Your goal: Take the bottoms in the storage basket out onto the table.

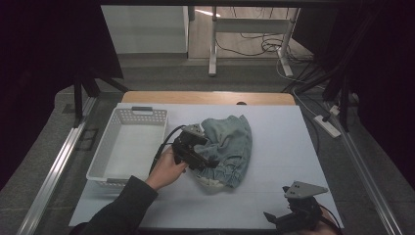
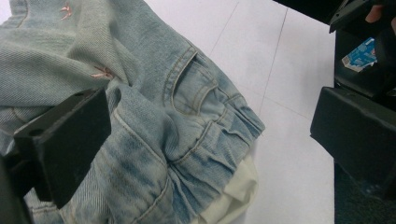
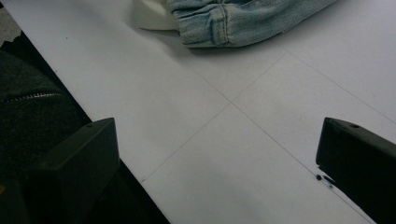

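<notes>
A crumpled pair of light-blue denim shorts [image 1: 230,142] with a gathered waistband and cream lining lies mid-table. My left gripper [image 1: 203,159], held by a hand in a dark sleeve, sits over the shorts' left side. In the left gripper view it [image 2: 205,140] is open, jaws wide apart, and the denim [image 2: 196,93] lies beneath and between them, not clamped. My right gripper [image 1: 276,219] rests near the table's front right corner. In the right gripper view it [image 3: 219,154] is open over bare white tabletop, and the shorts' hem [image 3: 243,18] lies farther off.
An empty white perforated basket [image 1: 142,117] stands at the table's left, just beside the left hand. The white table sheet [image 1: 284,161] is bare to the right of the shorts. Desk legs and cables are on the floor beyond the far edge.
</notes>
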The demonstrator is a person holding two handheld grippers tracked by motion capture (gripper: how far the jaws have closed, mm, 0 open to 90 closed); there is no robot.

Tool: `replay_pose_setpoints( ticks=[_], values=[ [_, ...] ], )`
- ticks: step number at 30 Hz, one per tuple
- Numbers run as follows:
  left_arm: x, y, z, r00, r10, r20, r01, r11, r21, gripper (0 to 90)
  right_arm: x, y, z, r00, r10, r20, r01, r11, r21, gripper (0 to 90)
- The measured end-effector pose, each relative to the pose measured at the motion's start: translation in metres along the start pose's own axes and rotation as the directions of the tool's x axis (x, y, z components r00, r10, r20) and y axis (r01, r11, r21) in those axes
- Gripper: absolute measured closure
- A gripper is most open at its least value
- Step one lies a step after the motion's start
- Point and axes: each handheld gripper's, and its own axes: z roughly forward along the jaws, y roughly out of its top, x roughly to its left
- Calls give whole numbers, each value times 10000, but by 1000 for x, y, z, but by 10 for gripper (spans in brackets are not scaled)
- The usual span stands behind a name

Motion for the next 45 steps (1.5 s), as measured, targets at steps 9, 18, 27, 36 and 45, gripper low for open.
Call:
replay_pose_setpoints(
  ticks=[9,18,27,36,45],
  values=[
    [-3,-9,-8,9999,-169,-33,169,9998,-109,0,1,0,0,10000,-20,1,20,10000,-5,0],
    [-4,-16,-16,9993,-336,-138,334,9994,-105,0,1,0,0,10000,-41,6,41,10000,-9,0],
    [-6,-21,-22,9990,-342,-276,342,9994,0,0,1,0,0,10000,-52,6,52,10000,5,0],
    [-8,-25,-30,9984,-371,-426,372,9993,-4,0,1,0,0,10000,-46,8,46,10000,-5,0],
    [-11,-30,-36,9974,-476,-533,477,9989,-11,0,1,0,0,10000,-57,5,57,10000,0,0]
  ],
)
